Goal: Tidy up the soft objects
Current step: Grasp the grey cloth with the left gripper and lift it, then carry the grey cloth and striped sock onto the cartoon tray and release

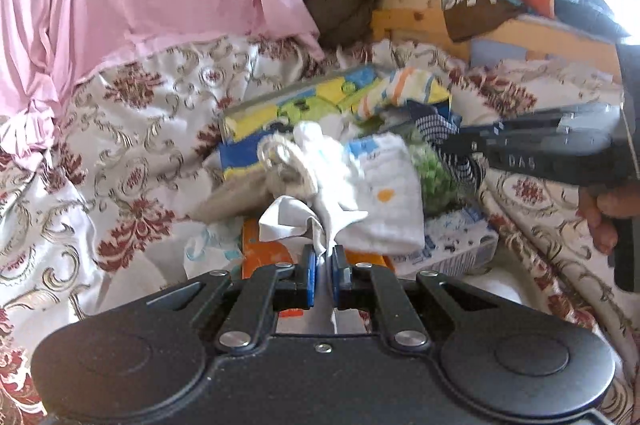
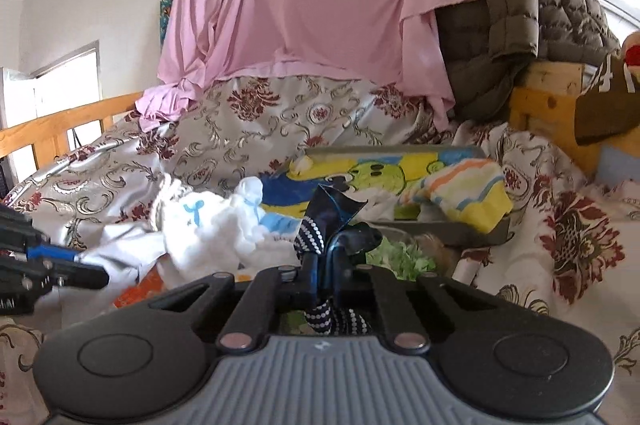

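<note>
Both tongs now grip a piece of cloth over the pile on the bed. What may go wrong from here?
1. The left tongs pinch only a corner of the white cloth; it may slip out.
2. The white cloth lies against a rope loop and other white pieces, which may be dragged along.
3. The right tongs hold the dotted navy cloth close beside the left tongs, so the two may collide.

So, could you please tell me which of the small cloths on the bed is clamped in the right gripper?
The dark navy cloth with white dots; the right gripper pinches it, while the left gripper holds a white one.
</note>
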`<state>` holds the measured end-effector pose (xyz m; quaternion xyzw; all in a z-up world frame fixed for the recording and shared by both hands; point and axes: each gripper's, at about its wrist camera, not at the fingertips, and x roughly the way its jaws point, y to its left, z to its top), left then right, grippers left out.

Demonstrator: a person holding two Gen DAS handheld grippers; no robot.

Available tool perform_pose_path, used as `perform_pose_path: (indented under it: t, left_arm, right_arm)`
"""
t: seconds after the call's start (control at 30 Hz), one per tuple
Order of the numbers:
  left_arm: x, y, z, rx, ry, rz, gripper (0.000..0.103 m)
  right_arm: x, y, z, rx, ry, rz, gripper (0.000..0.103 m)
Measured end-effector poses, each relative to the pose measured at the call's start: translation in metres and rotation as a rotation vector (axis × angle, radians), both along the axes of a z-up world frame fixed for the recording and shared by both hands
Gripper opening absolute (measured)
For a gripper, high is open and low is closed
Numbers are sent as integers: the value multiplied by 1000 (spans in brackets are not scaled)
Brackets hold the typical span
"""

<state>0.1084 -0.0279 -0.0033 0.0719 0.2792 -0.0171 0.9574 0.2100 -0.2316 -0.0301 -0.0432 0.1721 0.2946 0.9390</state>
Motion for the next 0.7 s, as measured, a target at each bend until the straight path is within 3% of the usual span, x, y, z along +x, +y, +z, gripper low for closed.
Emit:
perform_pose_path:
  t: [0.37, 0.7]
  left_arm:
    - [5, -4, 26, -29, -121, -6, 8]
    - [80, -10, 57, -101, -213, 16, 8]
  right_arm:
    - [-4, 0, 12, 57, -64, 15, 8]
    - [71, 0, 28, 186, -70, -28, 8]
